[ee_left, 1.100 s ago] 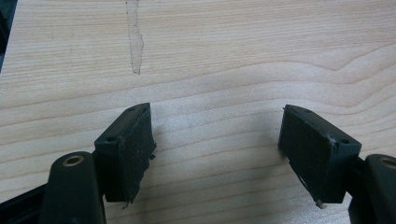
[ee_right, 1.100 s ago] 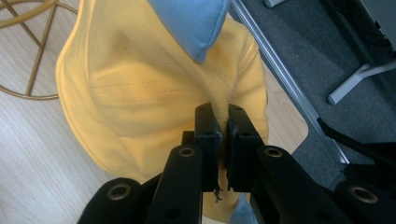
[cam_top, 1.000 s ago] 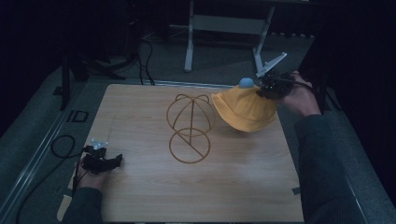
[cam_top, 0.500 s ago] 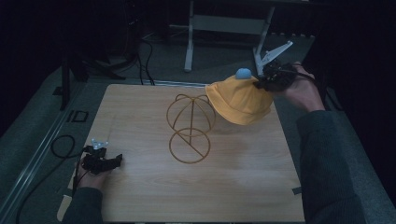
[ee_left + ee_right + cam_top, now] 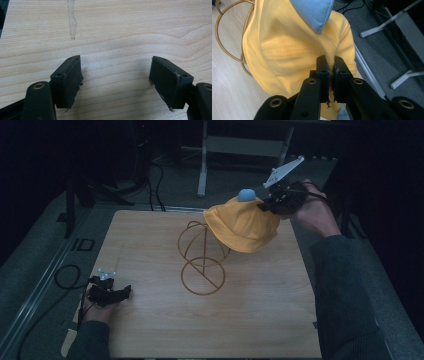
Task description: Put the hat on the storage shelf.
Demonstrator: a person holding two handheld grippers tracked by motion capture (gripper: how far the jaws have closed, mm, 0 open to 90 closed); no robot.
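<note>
There, yellow hat [image 5: 287,50] pinched in right gripper [image 5: 331,72], seemingly above stand [image 5: 202,255].

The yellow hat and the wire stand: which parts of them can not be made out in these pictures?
- High view: the yellow hat covers the right side of the wire stand; whether they touch cannot be told.
- Right gripper view: the right gripper is shut on the hat, and its fingers hide the pinched fabric.
- Right gripper view: the top edge cuts off the blue piece.
- Left gripper view: the left gripper, open, faces the table.
</note>
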